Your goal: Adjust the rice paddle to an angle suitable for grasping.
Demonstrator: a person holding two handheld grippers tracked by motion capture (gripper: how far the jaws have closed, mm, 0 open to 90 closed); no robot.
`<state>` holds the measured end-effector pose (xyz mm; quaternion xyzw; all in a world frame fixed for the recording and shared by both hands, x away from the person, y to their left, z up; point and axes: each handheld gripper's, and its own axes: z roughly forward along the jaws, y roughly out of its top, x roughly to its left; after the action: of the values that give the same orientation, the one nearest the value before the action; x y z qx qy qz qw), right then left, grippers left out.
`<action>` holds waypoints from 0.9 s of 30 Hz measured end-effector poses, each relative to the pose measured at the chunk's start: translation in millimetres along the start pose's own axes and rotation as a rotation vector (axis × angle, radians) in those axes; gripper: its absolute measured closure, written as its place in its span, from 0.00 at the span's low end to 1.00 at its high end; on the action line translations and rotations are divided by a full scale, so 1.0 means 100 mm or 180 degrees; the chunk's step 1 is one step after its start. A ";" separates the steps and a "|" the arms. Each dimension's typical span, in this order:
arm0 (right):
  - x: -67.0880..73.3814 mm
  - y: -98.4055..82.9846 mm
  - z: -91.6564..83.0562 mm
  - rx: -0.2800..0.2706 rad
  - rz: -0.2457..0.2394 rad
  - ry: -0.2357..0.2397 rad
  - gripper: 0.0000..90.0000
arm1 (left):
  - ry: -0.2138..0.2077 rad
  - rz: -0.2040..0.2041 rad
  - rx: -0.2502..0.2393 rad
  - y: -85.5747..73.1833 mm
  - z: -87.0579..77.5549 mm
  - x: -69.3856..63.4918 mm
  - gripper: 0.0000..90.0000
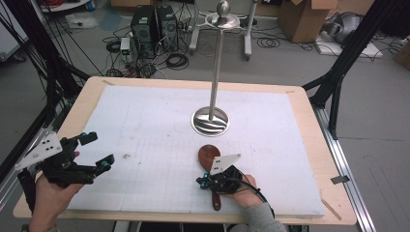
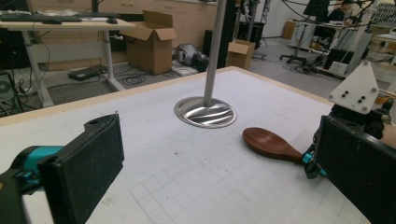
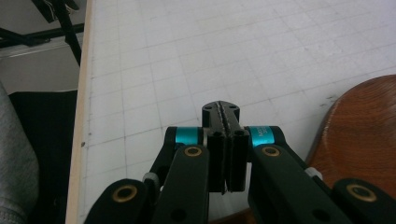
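A brown wooden spoon (image 1: 208, 154) lies on the white gridded board (image 1: 145, 121) near the front, bowl toward the stand. My right gripper (image 1: 201, 182) rests over its handle, pointing left, jaws pressed together with nothing between them. In the right gripper view the shut gripper (image 3: 221, 109) sits just left of the spoon's bowl (image 3: 359, 135). My left gripper (image 1: 99, 151) hovers at the board's left edge, wide open and empty. In the left gripper view its open gripper (image 2: 219, 163) frames the spoon (image 2: 266, 142), which lies farther off.
A metal stand with a round base (image 1: 210, 121) and a tall pole (image 1: 216, 72) rises at the board's middle back. The base (image 2: 205, 112) sits just beyond the spoon. The wooden table edge (image 1: 314, 145) borders the board. Computers, cables and boxes lie on the floor beyond.
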<state>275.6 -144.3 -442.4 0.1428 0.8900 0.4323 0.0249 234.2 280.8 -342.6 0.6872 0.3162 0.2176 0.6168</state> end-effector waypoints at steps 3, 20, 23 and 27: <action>0.01 -0.01 0.04 0.0073 -0.0042 0.0017 1.00 | 0.0027 -0.0032 -0.0005 -0.01 0.00 0.03 0.02; 0.04 -0.05 0.00 0.0184 0.0123 0.0076 1.00 | -0.0037 -0.0053 0.0034 -0.02 0.11 0.05 0.02; 0.03 -0.06 -0.03 0.0201 0.0153 0.0081 1.00 | -0.0053 -0.0057 0.0042 -0.01 0.13 0.04 0.02; 0.02 -0.08 -0.05 0.0206 0.0200 0.0074 1.00 | -0.0069 -0.0053 0.0068 -0.02 0.17 0.04 0.02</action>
<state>270.7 -152.1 -445.3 0.1663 0.8988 0.4055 -0.0036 248.4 271.8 -347.3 0.6933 0.3176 0.2016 0.6147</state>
